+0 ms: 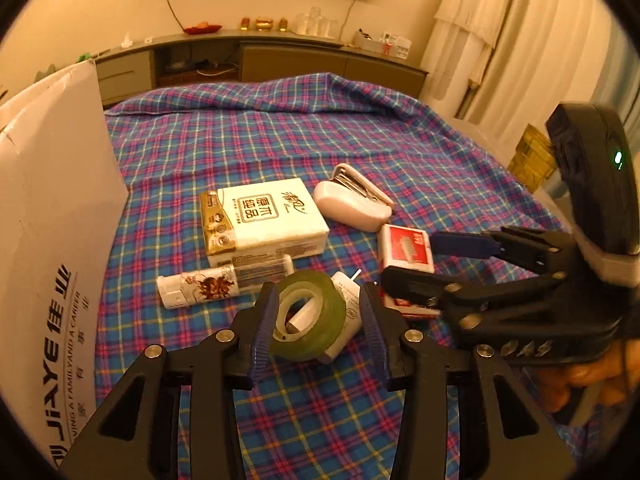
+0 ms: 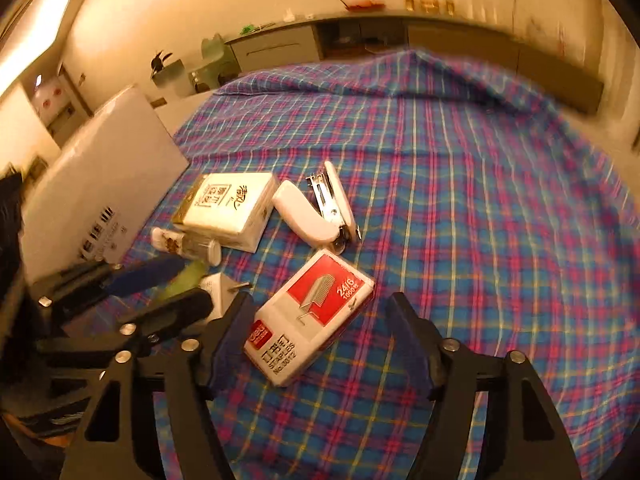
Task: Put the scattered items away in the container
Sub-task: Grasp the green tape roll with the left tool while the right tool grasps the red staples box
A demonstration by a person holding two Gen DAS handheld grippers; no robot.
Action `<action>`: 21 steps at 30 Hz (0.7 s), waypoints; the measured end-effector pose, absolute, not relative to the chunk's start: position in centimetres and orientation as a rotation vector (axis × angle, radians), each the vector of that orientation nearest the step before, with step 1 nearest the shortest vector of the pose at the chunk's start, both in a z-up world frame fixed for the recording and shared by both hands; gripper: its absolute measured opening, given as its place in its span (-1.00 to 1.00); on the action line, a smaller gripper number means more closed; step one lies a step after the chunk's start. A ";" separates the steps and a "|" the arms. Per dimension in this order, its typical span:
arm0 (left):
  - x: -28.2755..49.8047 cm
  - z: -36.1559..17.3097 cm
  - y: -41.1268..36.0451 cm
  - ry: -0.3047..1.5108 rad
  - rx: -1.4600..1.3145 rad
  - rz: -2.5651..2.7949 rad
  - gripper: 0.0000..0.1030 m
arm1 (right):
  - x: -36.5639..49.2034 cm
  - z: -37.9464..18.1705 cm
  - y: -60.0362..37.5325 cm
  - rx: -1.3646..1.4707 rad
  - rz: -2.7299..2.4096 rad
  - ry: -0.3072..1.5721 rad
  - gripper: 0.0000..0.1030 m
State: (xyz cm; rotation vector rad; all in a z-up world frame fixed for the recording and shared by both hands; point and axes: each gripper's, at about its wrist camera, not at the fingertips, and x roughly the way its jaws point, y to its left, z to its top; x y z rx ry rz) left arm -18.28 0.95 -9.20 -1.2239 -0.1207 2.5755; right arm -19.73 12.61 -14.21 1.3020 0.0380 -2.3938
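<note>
Left claw [image 1: 316, 316] open, straddling tape [image 1: 310, 314], pads not touching. Right claw [image 2: 320, 340] wide open around staples [image 2: 310, 316]. Box [image 1: 52, 220] far left.

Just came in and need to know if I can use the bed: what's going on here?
Someone is tidying small items off the plaid bedspread with two handheld grippers. The left gripper is open around a tape roll; the right gripper is open around a staples box. Neither is gripped yet. A tissue pack, stapler and small tube lie loose beside the white box.
</note>
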 end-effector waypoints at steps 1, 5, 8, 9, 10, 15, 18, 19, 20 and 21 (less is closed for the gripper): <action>-18.1 -9.2 1.0 -0.120 -1.224 2.567 -0.31 | -19.6 -14.2 12.6 1.296 -2.387 0.048 0.37; -17.5 -8.9 1.5 -0.123 -1.234 2.528 -0.60 | -20.0 -13.6 13.4 1.361 -2.334 0.083 -0.04; -16.9 -8.7 1.8 -0.109 -1.239 2.544 -0.55 | -20.4 -13.1 14.1 1.389 -2.364 0.157 -0.08; -16.9 -8.7 1.9 -0.100 -1.244 2.560 -0.43 | -20.6 -13.2 14.5 1.405 -2.362 0.137 -0.08; -16.9 -8.7 1.9 -0.088 -1.251 2.571 -0.17 | -20.7 -13.2 14.9 1.417 -2.373 0.117 -0.07; -17.0 -9.3 2.1 -0.068 -1.278 2.565 -0.04 | -20.7 -13.8 15.1 1.423 -2.386 0.041 0.28; -16.9 -9.1 2.0 -0.061 -1.283 2.552 -0.14 | -20.2 -14.3 13.7 1.379 -2.415 0.155 0.34; -16.8 -9.0 1.9 -0.075 -1.281 2.543 -0.32 | -20.1 -14.3 13.4 1.379 -2.415 0.187 0.01; -16.8 -8.9 1.8 -0.084 -1.277 2.540 -0.54 | -20.1 -14.1 13.4 1.381 -2.411 0.194 -0.13; -16.7 -8.8 1.7 -0.088 -1.278 2.538 -0.63 | -20.2 -13.9 13.6 1.393 -2.400 0.174 -0.15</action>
